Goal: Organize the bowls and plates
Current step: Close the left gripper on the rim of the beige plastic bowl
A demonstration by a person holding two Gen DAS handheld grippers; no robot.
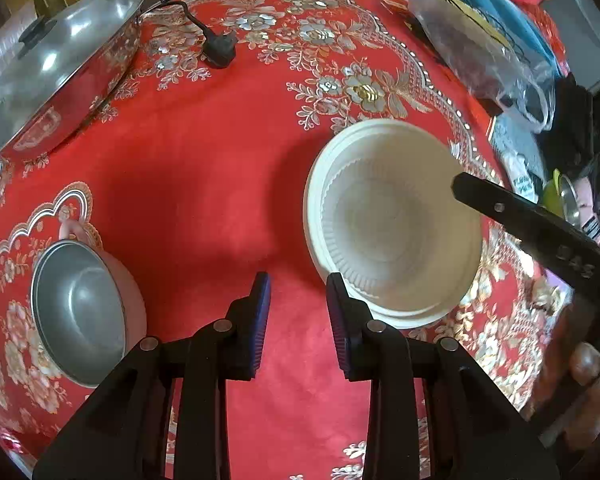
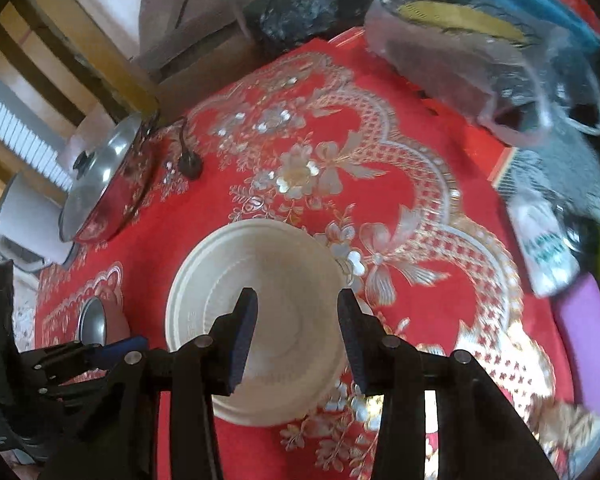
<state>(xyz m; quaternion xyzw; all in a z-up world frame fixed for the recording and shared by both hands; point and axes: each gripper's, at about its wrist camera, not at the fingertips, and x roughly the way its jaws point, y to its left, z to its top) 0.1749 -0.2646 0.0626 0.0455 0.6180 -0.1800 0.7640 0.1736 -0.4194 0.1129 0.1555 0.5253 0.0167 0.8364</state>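
Your table carries a red cloth (image 1: 204,168) with a gold floral pattern.

At far left stands a steel pot (image 1: 56,76) with its lid on; a black plug (image 1: 220,50) lies on the cloth just beside it. Nearer you on the left sits a small metal bowl (image 1: 80,312) with a pink outer wall, upright and empty.

Your left gripper (image 1: 298,286) points steeply down over bare cloth, between the metal bowl and the white stack. Its jaws stand apart with nothing between them; the right pad overlaps the stack's rim in view, and contact cannot be told.

Right of centre lies the white stack (image 1: 392,220): a ribbed bowl nested in a plate, upright.

Your right gripper (image 2: 298,300) hangs over the stack's middle, jaws parted, gripping nothing.

At far right, a clear bag (image 1: 480,40) of items lies near the table edge.
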